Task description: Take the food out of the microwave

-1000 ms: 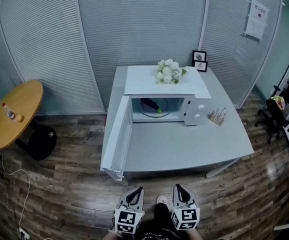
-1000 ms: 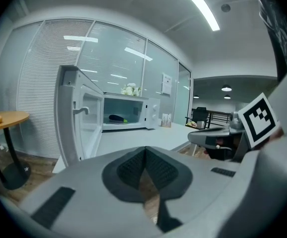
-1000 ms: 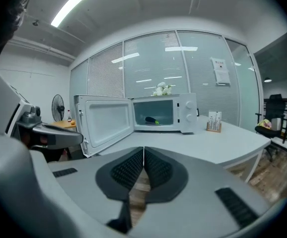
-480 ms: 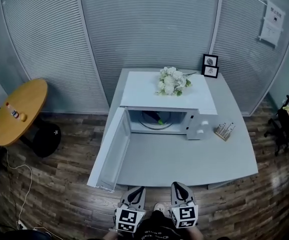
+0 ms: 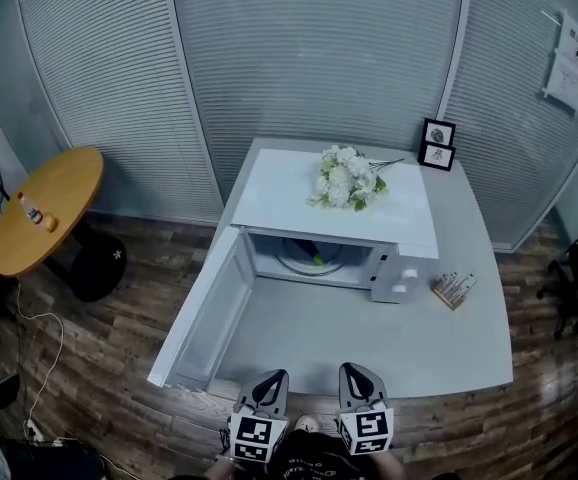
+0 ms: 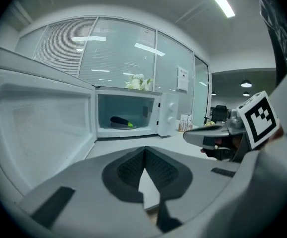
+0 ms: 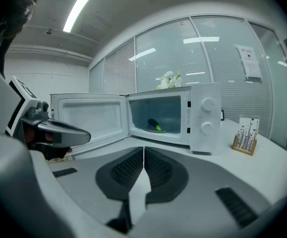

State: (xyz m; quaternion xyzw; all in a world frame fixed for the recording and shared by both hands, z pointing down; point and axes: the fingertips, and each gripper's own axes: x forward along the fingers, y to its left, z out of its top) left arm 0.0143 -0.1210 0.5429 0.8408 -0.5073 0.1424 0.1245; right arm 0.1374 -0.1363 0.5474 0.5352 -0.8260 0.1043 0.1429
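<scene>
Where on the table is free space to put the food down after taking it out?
The table is bare in front of the microwave, between the open door and the card stand. Flowers occupy the microwave top; two frames fill the back corner.

Grey tongs [image 5: 277, 376] — black-white marker cubes [image 5: 254, 438]

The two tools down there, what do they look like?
The left tool and right tool are pale grey and taper to a point, with black ribbed pads inside. Each carries a white cube with black square markers.
</scene>
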